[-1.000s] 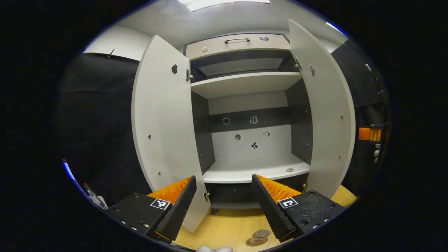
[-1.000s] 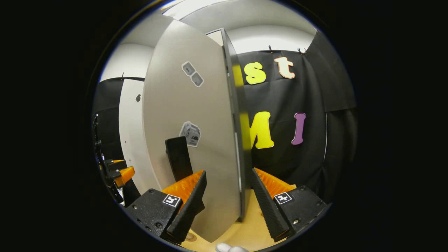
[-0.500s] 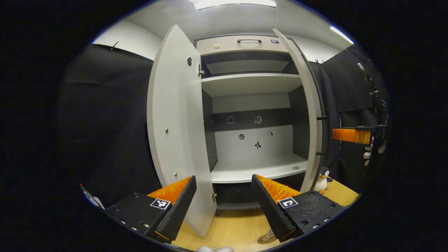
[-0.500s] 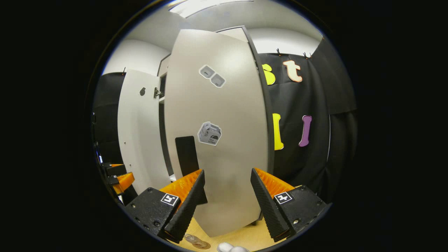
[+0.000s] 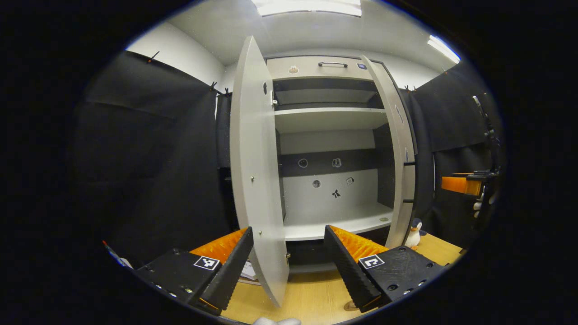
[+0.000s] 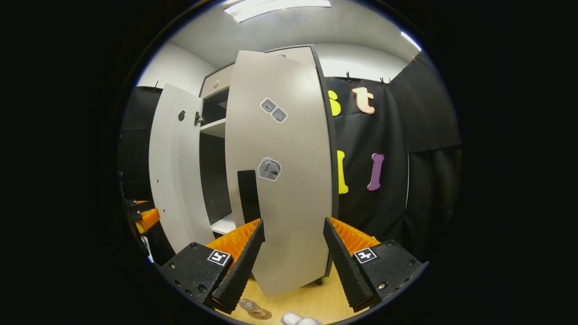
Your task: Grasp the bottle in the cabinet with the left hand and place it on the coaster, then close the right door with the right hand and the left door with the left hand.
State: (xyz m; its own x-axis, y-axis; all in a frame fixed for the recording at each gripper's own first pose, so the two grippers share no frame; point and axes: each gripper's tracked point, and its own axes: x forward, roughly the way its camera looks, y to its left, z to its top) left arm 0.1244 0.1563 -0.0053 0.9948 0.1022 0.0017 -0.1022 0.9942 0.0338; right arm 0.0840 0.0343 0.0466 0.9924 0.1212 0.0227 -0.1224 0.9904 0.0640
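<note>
Right claw [image 6: 293, 257] open, empty, facing the partly closed right door [image 6: 280, 180]. Left claw [image 5: 286, 266] open, empty; left door [image 5: 255, 180] edge-on between its fingers.

One cabinet [image 5: 329, 119], two doors [image 5: 253, 180], one bottle [image 6: 253, 308], one toy penguin [image 5: 413, 233].

The bottle [image 6: 253, 308] stands on the table [image 6: 311, 298] before the cabinet [image 5: 329, 149], between its two doors.

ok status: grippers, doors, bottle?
Both grippers, left and right, open, empty. Right door part closed, left door wide open. Bottle on the table, out of the cabinet. Nothing blocking the doors.
</note>
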